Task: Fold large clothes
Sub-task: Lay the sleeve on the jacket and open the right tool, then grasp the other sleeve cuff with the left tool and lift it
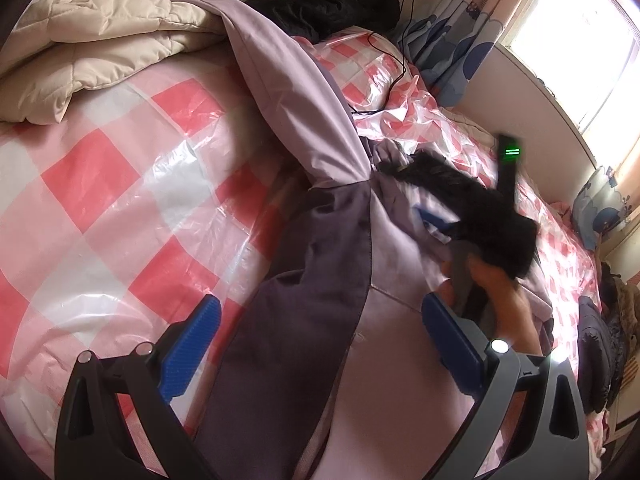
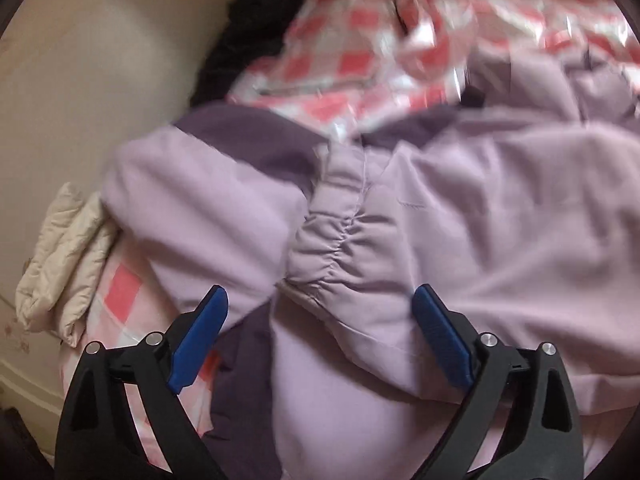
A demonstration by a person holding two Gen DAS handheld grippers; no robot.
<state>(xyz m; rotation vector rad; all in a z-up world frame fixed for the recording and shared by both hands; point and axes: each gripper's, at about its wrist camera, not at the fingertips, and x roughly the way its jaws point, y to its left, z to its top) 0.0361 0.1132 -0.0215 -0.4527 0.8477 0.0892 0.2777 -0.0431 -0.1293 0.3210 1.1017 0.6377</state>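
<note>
Left wrist view: we see the lilac and dark purple jacket (image 1: pixel 352 248) lying rumpled across the middle of the frame, on the pink checked plastic sheet (image 1: pixel 120 184) covering the bed.
Left gripper (image 1: pixel 320 344): jaws wide, nothing between them, hovering over the dark purple panel at lower centre.
Right gripper (image 1: pixel 436 220): seen at centre right of the left wrist view, blurred, near the black fur trim (image 1: pixel 480 208); a hand (image 1: pixel 504 296) holds it.
Right wrist view: right gripper (image 2: pixel 320 336) jaws wide, empty, aimed at the gathered cuff (image 2: pixel 340 240) in the centre of the frame.
Risk, grip: we judge the padded cloth thick and slippery; a shallow pinch could slide off.
Risk, sheet: plastic is loose and creased at upper right; a low pinch might catch it with the jacket.
Risk, layers: jacket is bunched, so closing could take several layers and drag the whole heap.
Risk, clutter: cream quilt (image 1: pixel 92 40) at upper left and black cable (image 1: pixel 384 64) at upper centre could snag a wide sweep.
</note>
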